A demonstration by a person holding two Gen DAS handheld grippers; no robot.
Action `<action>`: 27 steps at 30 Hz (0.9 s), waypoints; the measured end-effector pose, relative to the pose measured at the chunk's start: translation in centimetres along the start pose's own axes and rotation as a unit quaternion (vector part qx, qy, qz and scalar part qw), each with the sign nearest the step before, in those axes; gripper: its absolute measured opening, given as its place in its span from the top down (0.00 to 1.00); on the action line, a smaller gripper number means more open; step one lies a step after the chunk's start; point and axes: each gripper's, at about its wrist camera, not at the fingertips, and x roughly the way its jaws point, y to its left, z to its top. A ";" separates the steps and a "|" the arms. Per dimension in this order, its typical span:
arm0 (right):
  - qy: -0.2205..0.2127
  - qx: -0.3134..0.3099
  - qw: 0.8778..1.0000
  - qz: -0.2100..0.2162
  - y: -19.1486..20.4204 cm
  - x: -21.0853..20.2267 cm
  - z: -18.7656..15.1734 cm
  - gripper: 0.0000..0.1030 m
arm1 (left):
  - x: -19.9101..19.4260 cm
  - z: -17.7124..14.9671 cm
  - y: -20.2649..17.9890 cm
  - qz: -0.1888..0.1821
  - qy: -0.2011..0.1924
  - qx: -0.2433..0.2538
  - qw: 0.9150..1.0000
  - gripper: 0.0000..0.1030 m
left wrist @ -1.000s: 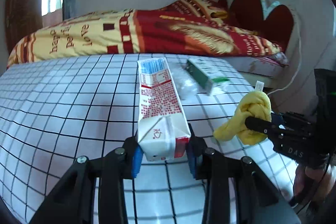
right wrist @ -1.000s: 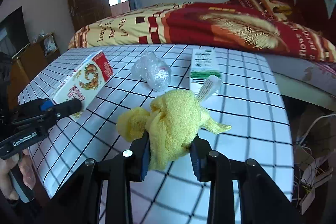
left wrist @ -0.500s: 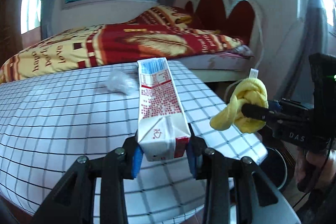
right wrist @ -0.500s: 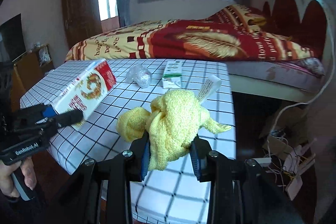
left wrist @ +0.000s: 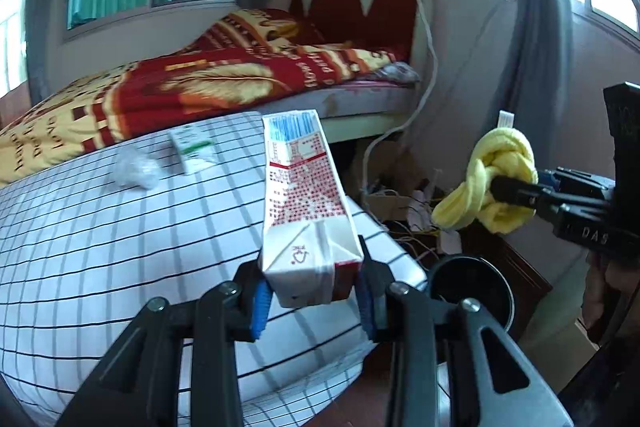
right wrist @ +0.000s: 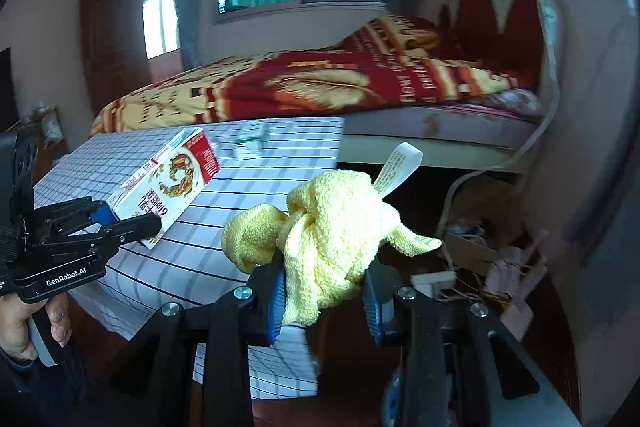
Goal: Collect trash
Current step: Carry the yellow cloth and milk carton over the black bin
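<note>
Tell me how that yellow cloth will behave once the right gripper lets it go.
The cloth is knotted terry, so it is probably soft and light and should drop without bouncing or rolling. Its loose ends droop past the right gripper, so it may flop open or snag on a finger as it goes.

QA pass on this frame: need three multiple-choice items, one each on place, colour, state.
1. Where is the black bin?
A. on the bed
B. on the floor beside the table
C. on the table

2. What colour is the knotted cloth?
A. yellow
B. blue
C. green

3. What do the left tongs hold?
A. nothing
B. a bottle
C. the carton

Key: B, its rim sits below the checked table edge; A, it is yellow in both views; C, both pads press the carton's base.
</note>
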 end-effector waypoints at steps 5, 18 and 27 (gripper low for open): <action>-0.007 0.040 0.999 -0.032 -4.0 -2.2 -1.4 0.66 | 0.7 0.1 -3.2 -0.023 0.006 0.019 1.000 0.64; -0.002 0.086 0.993 -0.084 -9.4 -5.5 -4.4 0.66 | 2.2 0.3 -9.3 -0.072 0.019 0.058 0.996 0.64; 0.015 0.106 0.988 -0.111 -11.5 -6.5 -7.0 0.66 | 3.8 -0.6 -13.0 -0.104 0.036 0.079 0.991 0.64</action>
